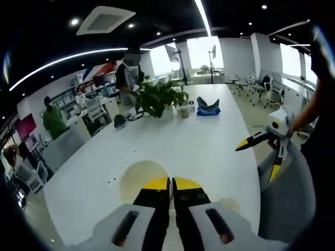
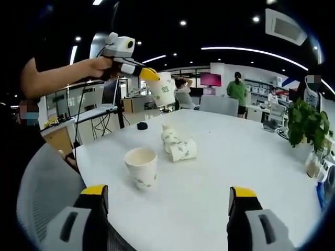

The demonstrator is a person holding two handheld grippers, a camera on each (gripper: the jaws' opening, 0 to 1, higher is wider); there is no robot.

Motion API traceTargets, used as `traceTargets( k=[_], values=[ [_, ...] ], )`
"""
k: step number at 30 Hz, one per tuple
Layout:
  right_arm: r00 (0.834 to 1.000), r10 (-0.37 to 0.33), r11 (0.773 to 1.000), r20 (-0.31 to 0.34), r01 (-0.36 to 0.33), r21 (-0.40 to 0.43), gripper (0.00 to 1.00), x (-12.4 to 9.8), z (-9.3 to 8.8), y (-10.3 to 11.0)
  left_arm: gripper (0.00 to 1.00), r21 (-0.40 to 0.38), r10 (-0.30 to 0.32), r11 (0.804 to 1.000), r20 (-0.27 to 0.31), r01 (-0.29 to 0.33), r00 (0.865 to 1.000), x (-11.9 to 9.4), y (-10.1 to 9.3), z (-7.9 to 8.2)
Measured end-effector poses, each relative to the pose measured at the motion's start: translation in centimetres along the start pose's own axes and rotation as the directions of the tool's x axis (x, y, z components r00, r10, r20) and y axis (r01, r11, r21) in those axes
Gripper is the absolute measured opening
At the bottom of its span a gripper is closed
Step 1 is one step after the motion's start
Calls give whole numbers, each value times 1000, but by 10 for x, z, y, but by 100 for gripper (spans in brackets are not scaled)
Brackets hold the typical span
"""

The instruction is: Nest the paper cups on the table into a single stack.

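**A:** What are the two tongs doing?

**B:** The left gripper (image 2: 152,74) is raised above the table's far-left edge, jaws clamped on the rim of a held paper cup (image 2: 164,90), which hangs tilted from the yellow tips. In the left gripper view the cream rim of that cup (image 1: 141,175) curves just beyond the closed black jaws. The right gripper (image 2: 170,201) hovers low over the white table (image 2: 251,157), jaws wide apart, nothing between them; the left gripper view shows it (image 1: 259,151) off the table's right edge, in a hand (image 1: 280,137).

**A:** And the other cups?

**B:** An upright cup (image 2: 141,166) stands just ahead of the right gripper's left jaw: a tapered white paper cone with a rolled rim and a faint green print. Beyond it, near the table's middle, the lying cups (image 2: 177,145) rest on their sides, touching; how many I cannot tell.

**A:** Surfaces?

**B:** The tabletop is smooth, matt and rounded at the corners. A grey mesh chair back (image 2: 42,193) sits left of the right gripper, and a leafy potted plant (image 2: 306,125) stands far right.
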State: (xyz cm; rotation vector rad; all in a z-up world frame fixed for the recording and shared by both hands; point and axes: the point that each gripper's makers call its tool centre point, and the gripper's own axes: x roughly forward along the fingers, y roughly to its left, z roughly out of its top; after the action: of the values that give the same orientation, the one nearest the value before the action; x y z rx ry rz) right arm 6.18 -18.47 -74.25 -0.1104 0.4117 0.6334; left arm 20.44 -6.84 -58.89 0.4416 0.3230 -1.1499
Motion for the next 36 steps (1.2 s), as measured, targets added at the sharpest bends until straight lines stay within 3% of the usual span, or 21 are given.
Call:
traceTargets(
  k=[11,15,19,36],
  values=[
    [1000,5,1000,-6,-5,-9,97,0,-1,2,0,18,-30,999,-14,30,999,-9,-35,-7],
    [1000,7,1000,-8,-7,-15,97,1,-1,3,0,-10,-36,999,-8,36,999,-5,-38,-21],
    [1000,8,1000,-11,-8,-17,97,1,-2,3,0,-23,-46,999,-2,46,999,-10,-55,-20],
    [1000,2,1000,-18,-3,-30,96,1,-4,2,0,-37,-92,995,-6,91,996,-3,-80,-40]
  ],
)
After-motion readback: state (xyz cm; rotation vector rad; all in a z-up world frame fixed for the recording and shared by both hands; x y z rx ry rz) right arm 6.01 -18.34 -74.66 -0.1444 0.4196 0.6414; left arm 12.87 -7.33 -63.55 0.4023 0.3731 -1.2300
